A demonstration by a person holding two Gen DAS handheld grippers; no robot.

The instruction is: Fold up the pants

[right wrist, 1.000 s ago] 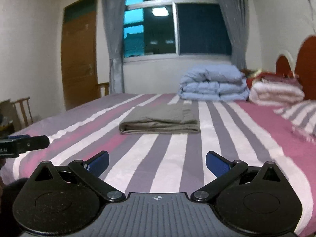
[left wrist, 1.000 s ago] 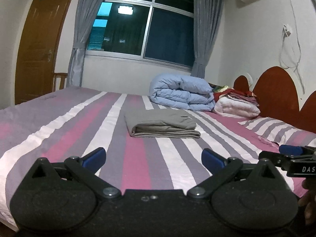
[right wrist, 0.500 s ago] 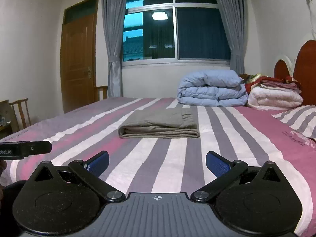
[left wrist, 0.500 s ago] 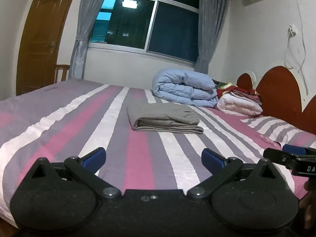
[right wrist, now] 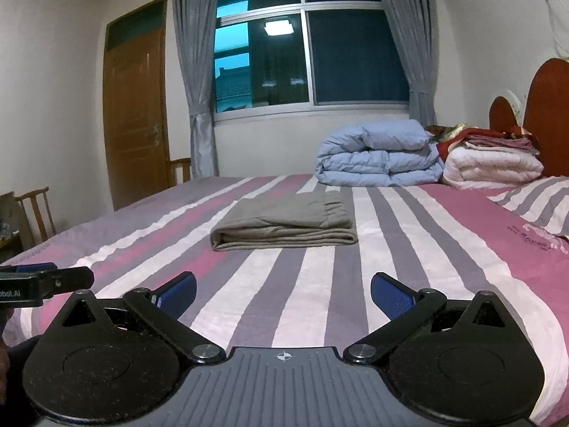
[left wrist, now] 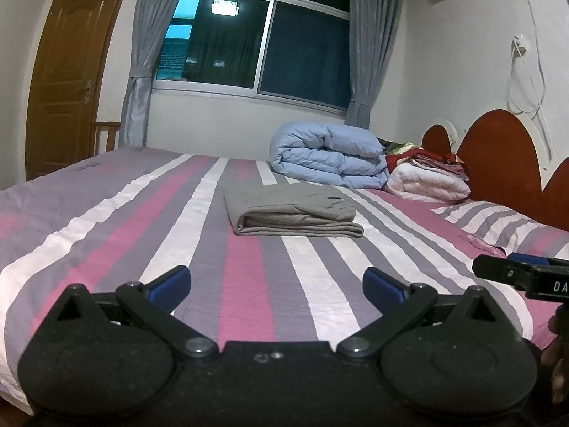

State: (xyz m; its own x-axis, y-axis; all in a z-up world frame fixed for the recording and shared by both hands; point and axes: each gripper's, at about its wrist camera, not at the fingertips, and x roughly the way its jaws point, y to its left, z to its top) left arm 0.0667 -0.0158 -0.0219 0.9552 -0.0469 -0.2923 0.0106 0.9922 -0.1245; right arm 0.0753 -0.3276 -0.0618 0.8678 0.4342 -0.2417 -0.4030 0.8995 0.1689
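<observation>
Pants (left wrist: 291, 213) lie folded on striped bed (left wrist: 106, 235), blue duvet (left wrist: 327, 156) behind; both grippers' jaws spread, empty

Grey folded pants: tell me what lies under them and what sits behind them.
The grey folded pants lie on the striped bedsheet; the part beneath them is covered. Behind them, apart, sits a folded blue duvet, with a white quilt beside it.

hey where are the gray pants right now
In both wrist views the folded gray pants lie mid-bed on the striped sheet, ahead of both open tools, in front of the blue duvet.
</observation>
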